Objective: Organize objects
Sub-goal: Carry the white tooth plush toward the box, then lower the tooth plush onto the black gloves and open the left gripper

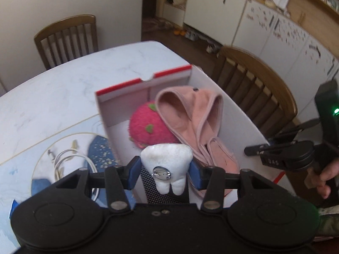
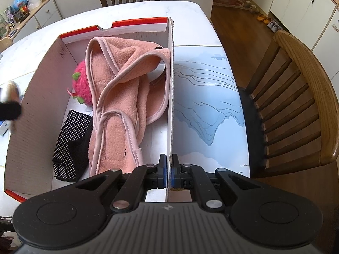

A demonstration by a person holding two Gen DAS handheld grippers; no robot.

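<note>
Left gripper (image 1: 166,169) is clamped on a white tooth-shaped plush (image 1: 167,158), carried above the near end of the cardboard box (image 1: 233,110). Right gripper (image 2: 168,174) pinches the box wall (image 2: 170,97) tight, steadying it. Judged step: depositing. Next: lower beside the pink fleece (image 2: 120,97), release.

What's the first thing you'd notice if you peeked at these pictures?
A white tooth-shaped plush pinched in the left gripper, above the open box. Inside the box lie a pink fleece garment and a fuzzy pink strawberry toy. The right gripper clamps the box's wall.
</note>
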